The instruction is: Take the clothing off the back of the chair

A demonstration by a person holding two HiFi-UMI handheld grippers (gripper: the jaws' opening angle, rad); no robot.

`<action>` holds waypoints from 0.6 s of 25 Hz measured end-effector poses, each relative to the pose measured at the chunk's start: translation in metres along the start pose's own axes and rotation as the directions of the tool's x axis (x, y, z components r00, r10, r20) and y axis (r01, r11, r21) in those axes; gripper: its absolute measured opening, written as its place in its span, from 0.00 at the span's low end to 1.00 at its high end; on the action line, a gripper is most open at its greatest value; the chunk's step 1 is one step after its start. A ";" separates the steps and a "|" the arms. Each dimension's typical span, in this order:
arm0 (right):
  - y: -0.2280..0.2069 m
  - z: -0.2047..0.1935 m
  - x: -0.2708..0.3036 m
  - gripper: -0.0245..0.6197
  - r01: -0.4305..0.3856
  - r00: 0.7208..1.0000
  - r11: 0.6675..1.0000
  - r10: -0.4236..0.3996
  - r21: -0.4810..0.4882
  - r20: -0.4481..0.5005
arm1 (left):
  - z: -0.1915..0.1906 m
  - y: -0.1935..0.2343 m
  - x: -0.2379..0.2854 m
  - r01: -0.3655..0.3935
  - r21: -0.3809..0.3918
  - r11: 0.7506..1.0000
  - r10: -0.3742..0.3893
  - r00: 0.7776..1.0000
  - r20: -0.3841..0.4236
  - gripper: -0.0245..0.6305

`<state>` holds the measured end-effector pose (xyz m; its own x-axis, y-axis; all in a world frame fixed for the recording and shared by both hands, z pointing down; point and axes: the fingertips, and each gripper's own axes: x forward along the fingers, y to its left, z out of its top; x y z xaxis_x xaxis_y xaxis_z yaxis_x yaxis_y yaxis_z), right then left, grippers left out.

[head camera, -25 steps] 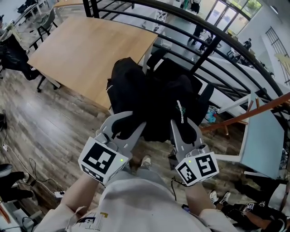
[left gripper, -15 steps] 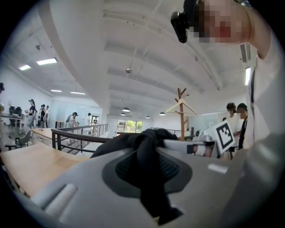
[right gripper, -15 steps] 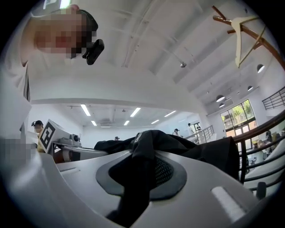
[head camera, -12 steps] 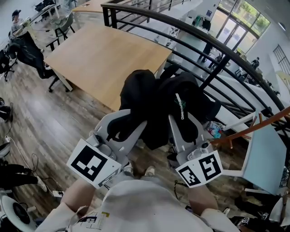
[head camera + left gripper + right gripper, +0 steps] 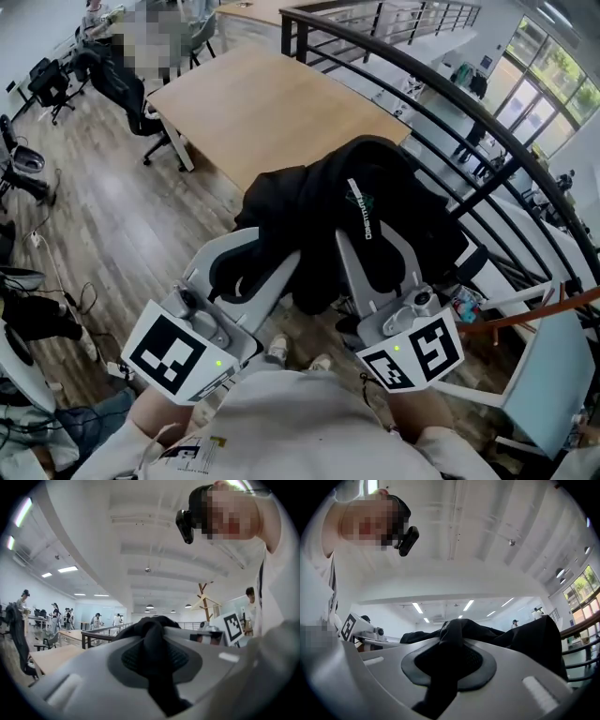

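Note:
A black jacket (image 5: pixel 337 216) with a small green-and-white logo hangs bunched in the air in front of me, held up by both grippers. My left gripper (image 5: pixel 277 246) is shut on a fold at its left side. My right gripper (image 5: pixel 367 234) is shut on a fold near the logo. In the left gripper view black cloth (image 5: pixel 154 658) runs between the pads and bulges past the fingertips. The right gripper view shows the same: jacket cloth (image 5: pixel 450 658) pinched between the pads, with more of it spread out beyond. The chair is hidden behind the jacket.
A wooden table (image 5: pixel 272 103) stands beyond the jacket, with a black railing (image 5: pixel 450 103) curving along the right. An office chair draped in dark clothing (image 5: pixel 112 75) sits at the upper left. A white table (image 5: pixel 553 375) is at the lower right. My shoes (image 5: pixel 277 349) show below.
Both grippers have risen with the jacket still pinched in them. The jacket has come up off the chair back, and the chair no longer shows beneath it.

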<state>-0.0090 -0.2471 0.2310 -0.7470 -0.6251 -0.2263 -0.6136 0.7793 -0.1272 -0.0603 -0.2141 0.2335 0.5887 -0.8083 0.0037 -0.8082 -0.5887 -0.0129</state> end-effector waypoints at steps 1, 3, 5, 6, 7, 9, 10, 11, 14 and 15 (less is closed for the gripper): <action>0.008 0.000 0.008 0.15 -0.027 1.000 1.000 0.027 0.001 -0.001 | 0.001 0.005 -0.007 -0.023 -0.004 1.000 0.023 1.000 -0.010 0.14; 0.023 -0.001 0.022 0.15 -0.076 0.997 0.997 0.076 0.006 -0.002 | 0.005 0.015 -0.021 -0.064 0.006 0.998 0.064 0.998 -0.009 0.14; 0.038 -0.002 0.034 0.15 -0.121 0.993 0.992 0.121 0.024 0.003 | 0.005 0.022 -0.035 -0.103 -0.007 0.995 0.103 0.994 -0.020 0.14; 0.046 -0.003 0.039 0.15 -0.143 0.990 0.989 0.143 0.038 0.009 | 0.005 0.026 -0.042 -0.123 -0.020 0.992 0.122 0.992 -0.028 0.14; 0.053 -0.004 0.044 0.15 -0.165 0.986 0.985 0.164 0.053 0.014 | 0.006 0.030 -0.050 -0.142 -0.025 0.989 0.142 0.989 -0.029 0.14; 0.071 -0.007 0.054 0.15 -0.214 0.977 0.973 0.213 0.082 0.022 | 0.012 0.039 -0.067 -0.189 -0.009 0.982 0.188 0.982 -0.013 0.14; 0.080 -0.009 0.059 0.15 -0.241 0.970 0.966 0.240 0.097 0.025 | 0.016 0.044 -0.076 -0.215 0.009 0.977 0.215 0.977 0.003 0.14; 0.090 -0.010 0.064 0.15 -0.269 0.963 0.956 0.268 0.113 0.028 | 0.019 0.048 -0.085 -0.241 0.021 0.970 0.241 0.970 0.015 0.14; 0.118 -0.012 0.074 0.15 -0.346 0.938 0.926 0.344 0.153 0.037 | 0.026 0.055 -0.112 -0.320 0.033 0.947 0.319 0.947 0.018 0.14; 0.127 -0.011 0.076 0.15 -0.368 0.930 0.916 0.367 0.163 0.038 | 0.028 0.056 -0.121 -0.344 0.034 0.938 0.344 0.939 0.016 0.14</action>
<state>-0.1466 -0.1961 0.2086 -0.9096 -0.2938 -0.2939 -0.2454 0.9505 -0.1906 -0.1769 -0.1491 0.2044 0.2751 -0.9613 -0.0167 -0.9605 -0.2741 -0.0470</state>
